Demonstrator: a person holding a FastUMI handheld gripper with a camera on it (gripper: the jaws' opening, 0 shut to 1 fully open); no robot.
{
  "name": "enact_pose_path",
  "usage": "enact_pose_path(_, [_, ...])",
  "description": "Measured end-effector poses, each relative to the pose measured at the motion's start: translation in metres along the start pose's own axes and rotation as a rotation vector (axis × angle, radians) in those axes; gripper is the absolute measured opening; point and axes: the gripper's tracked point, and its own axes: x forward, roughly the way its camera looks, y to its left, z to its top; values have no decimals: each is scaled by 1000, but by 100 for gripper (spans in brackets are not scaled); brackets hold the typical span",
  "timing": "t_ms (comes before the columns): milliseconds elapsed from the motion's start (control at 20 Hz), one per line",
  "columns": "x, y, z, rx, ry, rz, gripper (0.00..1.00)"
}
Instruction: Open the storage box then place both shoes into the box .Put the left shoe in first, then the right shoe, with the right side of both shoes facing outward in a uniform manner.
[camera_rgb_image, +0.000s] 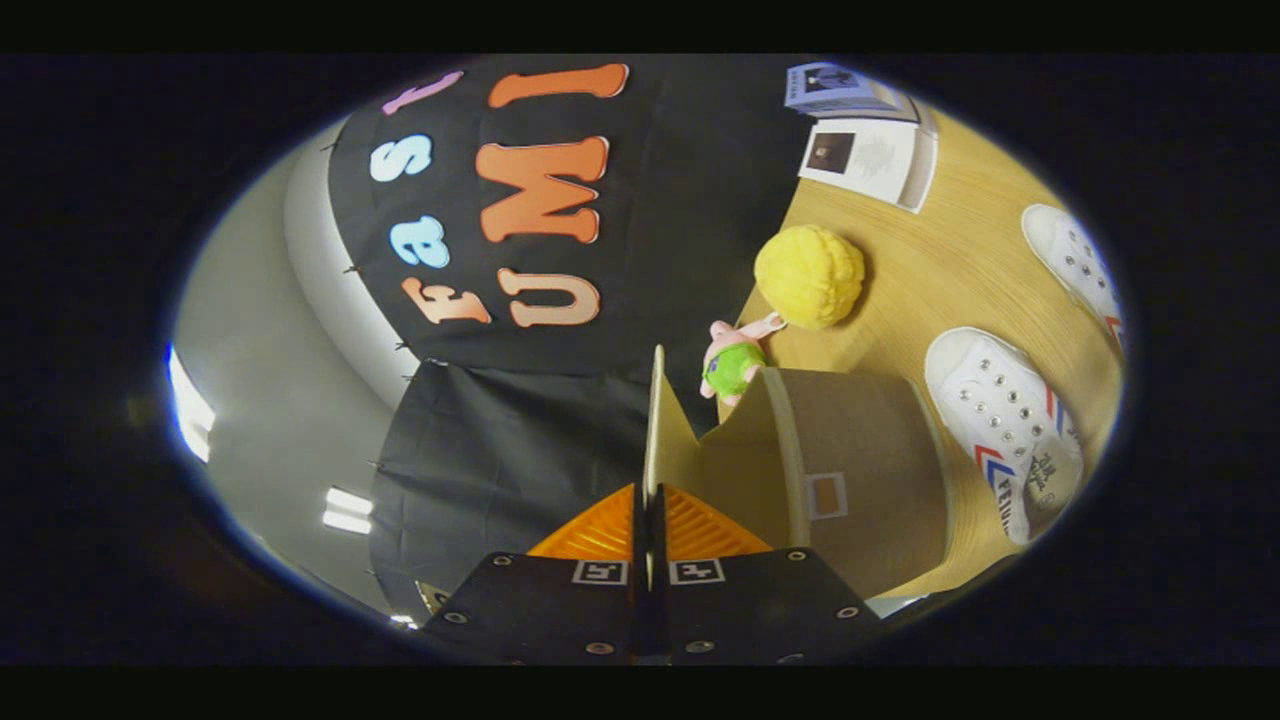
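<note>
The view is rolled sideways, so the wooden table (930, 270) stands to the right of the fingers. A brown storage box (860, 470) with a small label frame on its front lies just ahead of my gripper (650, 495). Both fingers are shut on the thin edge of the box's lid (657, 420), which is lifted away from the box and shows its pale inner side. Two white shoes with red and blue stripes and metal eyelets lie on the table: one (1005, 430) right beside the box, the other (1075, 260) farther out.
A yellow plush ball (808, 275) and a small pink and green toy (733, 362) sit on the table just beyond the box. Two booklets (868, 155) lie at the table's far end. The black cloth wall (500, 460) hangs behind the lid.
</note>
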Motion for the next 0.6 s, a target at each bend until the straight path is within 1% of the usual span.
enact_pose_path(100, [11, 28, -6, -17, 14, 29, 1])
enact_pose_path(350, [55, 79, -37, -114, 84, 31, 2])
enact_pose_path(600, [98, 105, -82, -209, 182, 10, 2])
